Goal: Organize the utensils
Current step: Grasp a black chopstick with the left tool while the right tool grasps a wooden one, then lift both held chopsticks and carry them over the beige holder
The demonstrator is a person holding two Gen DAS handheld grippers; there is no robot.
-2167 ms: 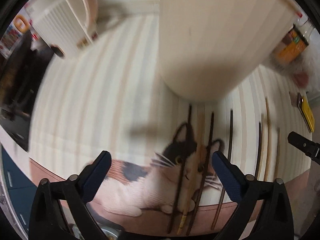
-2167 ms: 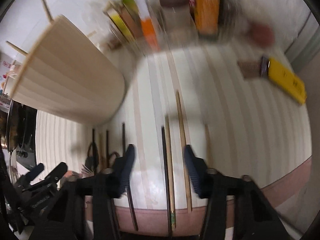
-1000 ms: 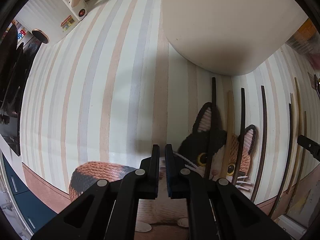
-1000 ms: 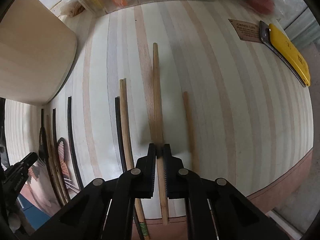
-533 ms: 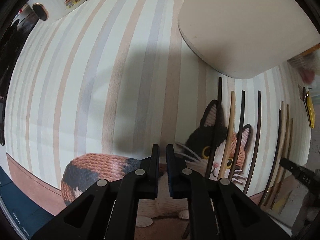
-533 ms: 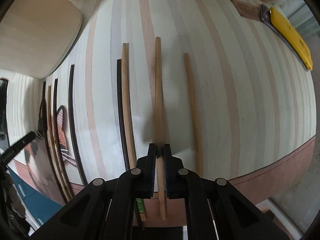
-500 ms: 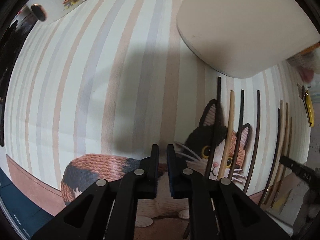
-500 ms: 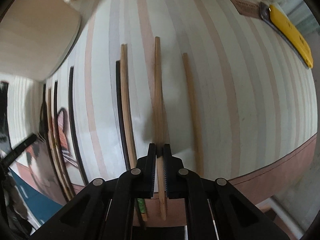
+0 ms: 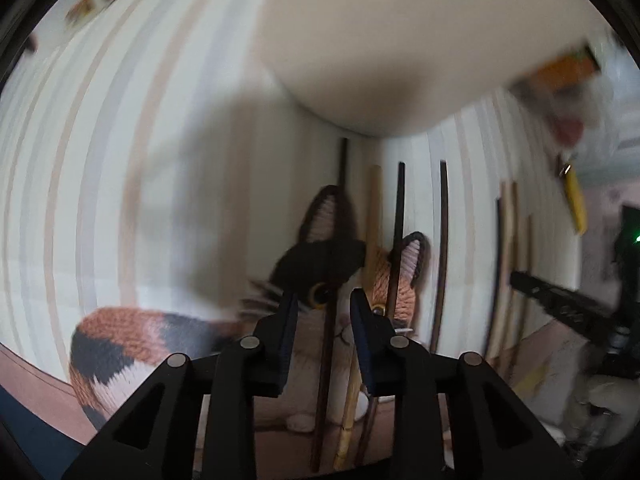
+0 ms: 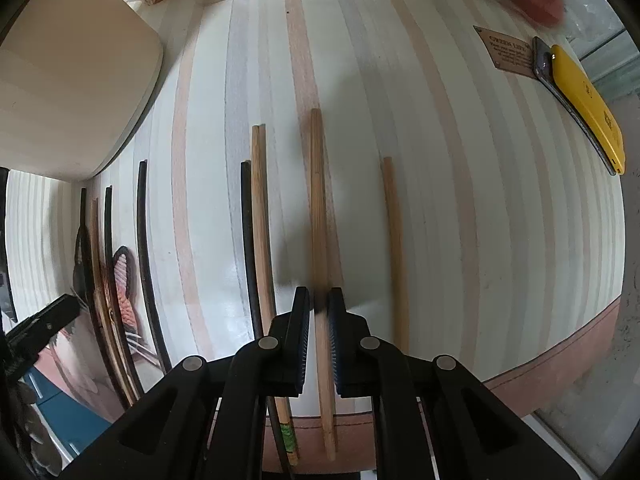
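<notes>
Chopsticks lie in a row on the striped bench (image 10: 460, 184). We see the right gripper (image 10: 318, 312) clenched on a pale chopstick (image 10: 317, 200); the left gripper (image 9: 323, 312), fingers just parted, straddles a dark chopstick (image 9: 326, 380) ungripped. We advise closing squarely before lifting toward the holder (image 9: 400, 40).

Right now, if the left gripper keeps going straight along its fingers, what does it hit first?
Most likely the dark chopstick lying between the fingers of the left gripper, on the cat-print mat. The jaws have just been opening and stand apart around it. The blur hides how far above it they are.
</notes>
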